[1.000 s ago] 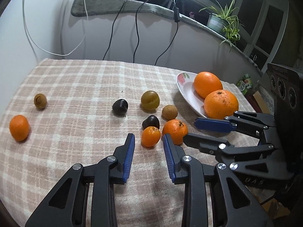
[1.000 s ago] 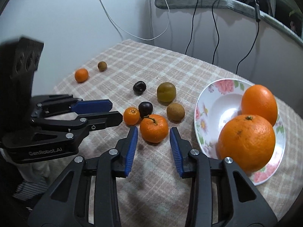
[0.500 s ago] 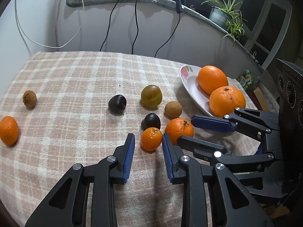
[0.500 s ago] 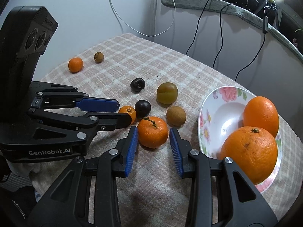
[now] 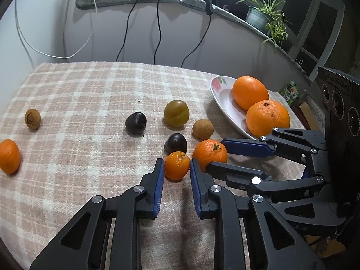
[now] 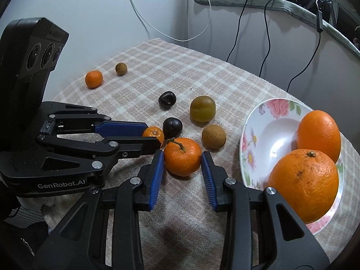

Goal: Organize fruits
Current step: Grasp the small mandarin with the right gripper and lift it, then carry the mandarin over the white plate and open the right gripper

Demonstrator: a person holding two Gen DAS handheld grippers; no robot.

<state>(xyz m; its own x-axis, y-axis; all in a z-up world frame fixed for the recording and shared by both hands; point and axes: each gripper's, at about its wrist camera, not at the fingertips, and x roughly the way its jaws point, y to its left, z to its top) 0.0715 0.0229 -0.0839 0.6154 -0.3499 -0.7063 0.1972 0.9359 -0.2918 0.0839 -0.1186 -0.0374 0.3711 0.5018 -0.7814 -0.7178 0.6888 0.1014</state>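
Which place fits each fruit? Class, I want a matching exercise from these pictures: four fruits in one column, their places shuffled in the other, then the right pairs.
Fruits
1. small mandarin
2. stemmed mandarin
3. large orange
4. far mandarin

Places
A. on the flowered plate
B. beside the small brown fruit, away from the group
C. between the pads of the left gripper
D. between the pads of the right gripper

Pairs: 1-C, 2-D, 3-A, 4-B

Note: the left gripper's jaws have just been closing on the small mandarin.
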